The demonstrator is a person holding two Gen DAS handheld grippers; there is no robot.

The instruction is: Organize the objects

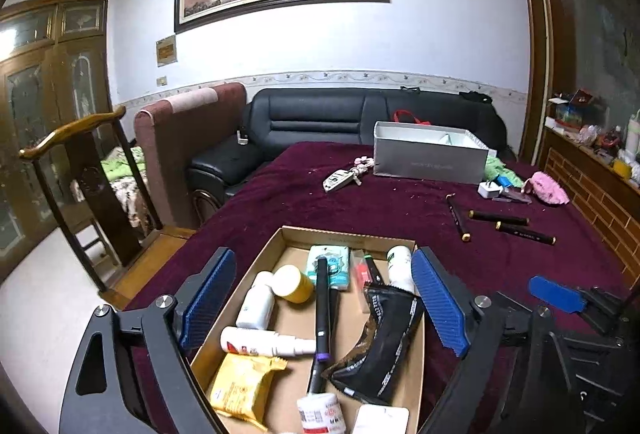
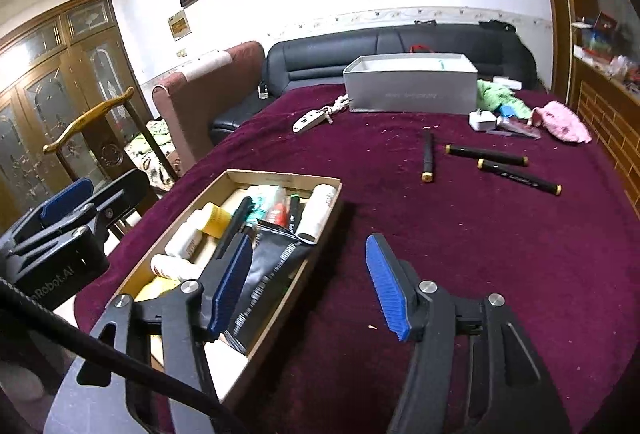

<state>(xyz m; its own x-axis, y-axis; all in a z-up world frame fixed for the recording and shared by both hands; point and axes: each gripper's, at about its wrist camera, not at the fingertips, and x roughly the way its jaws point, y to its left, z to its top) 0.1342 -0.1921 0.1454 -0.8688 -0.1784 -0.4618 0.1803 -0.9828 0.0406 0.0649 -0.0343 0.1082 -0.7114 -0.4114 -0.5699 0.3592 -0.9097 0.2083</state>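
An open cardboard box (image 1: 344, 234) (image 2: 280, 178) lies on the maroon tablecloth. It holds several items: white bottles, a yellow-lidded jar, a yellow packet, markers and a black pouch (image 1: 384, 346) (image 2: 268, 274). My left gripper (image 1: 323, 253) hangs open over the box, nothing between its blue pads. My right gripper (image 2: 308, 237) is open too, its left finger over the box's right side and its right finger over bare cloth. Three black markers (image 1: 498, 218) (image 2: 486, 154) lie loose on the cloth further off to the right.
A grey box (image 1: 430, 162) (image 2: 412, 90) stands at the table's far side, with a key fob (image 1: 338, 180) left of it. A white charger (image 2: 482, 120), green cloth and a pink cloth (image 2: 560, 122) lie to its right. A black sofa (image 1: 320, 114) lies beyond, a wooden chair (image 1: 80, 138) left.
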